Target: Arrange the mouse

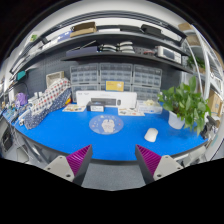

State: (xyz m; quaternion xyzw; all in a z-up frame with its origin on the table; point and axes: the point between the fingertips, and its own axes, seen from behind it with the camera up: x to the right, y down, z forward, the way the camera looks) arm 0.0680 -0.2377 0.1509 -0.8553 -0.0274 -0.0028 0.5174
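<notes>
Gripper view looks over a blue desk mat (80, 130) with shelving (110, 45) behind, a leafy plant (187, 100) beyond the right finger and a round glass dish (105, 123) at the mat's middle. The white mouse (151, 134) lies well ahead of the fingers, near the plant. The gripper (113, 160) hangs released and empty, so I judge the reach should angle toward the mouse, skirt the dish, and straddle its narrow sides before closing

Bench (60, 135) top is bright blue. Mouse (151, 134) is white. Hand-held gripper (113, 160) has magenta pads with fine stripes on pale grey fingers (70, 163). Plant (186, 100) is green. Round dish (105, 124) mid-bench is clear/greyish. Drawer cabinet (112, 76) behind is light grey.
</notes>
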